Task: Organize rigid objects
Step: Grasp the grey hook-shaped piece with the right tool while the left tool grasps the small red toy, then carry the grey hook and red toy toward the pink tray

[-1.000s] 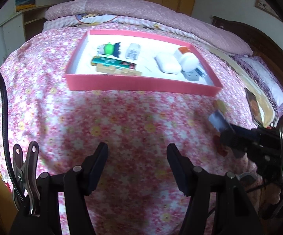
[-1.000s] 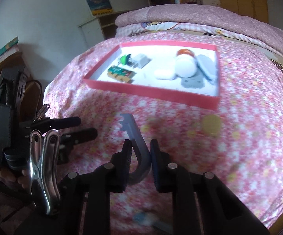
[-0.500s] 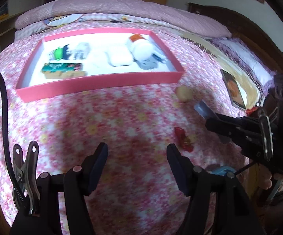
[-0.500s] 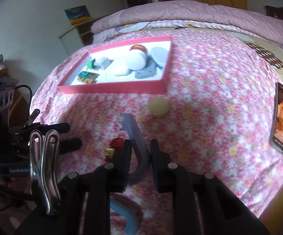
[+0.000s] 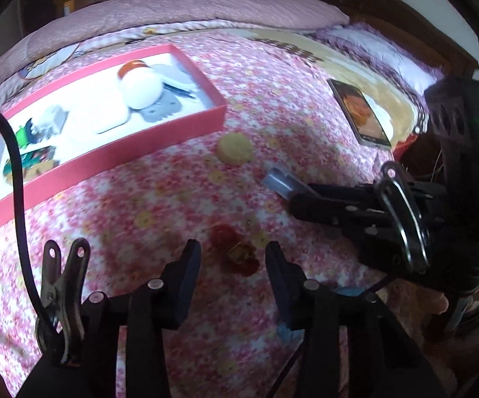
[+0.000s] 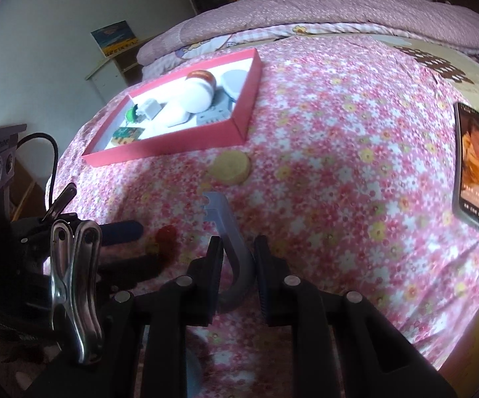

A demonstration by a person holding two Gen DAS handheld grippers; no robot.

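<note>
Bedspread [image 6: 339,132] of pink flowers carries everything. Far left lies the pink tray [image 6: 173,147], its white floor crowded with small items, its near wall facing bare cloth. Left tongs [image 5: 233,262] stand spread wide and grip nothing, a red toy [image 5: 236,252] lying on the bed between their tips. Just right of the tray's near corner rests a yellow disc [image 6: 229,167]. Right tongs [image 6: 238,265] are clamped on a curved grey hook [image 6: 226,229], held above open bedspread. Far right, a phone [image 6: 478,169] lies near the bed edge.
</note>
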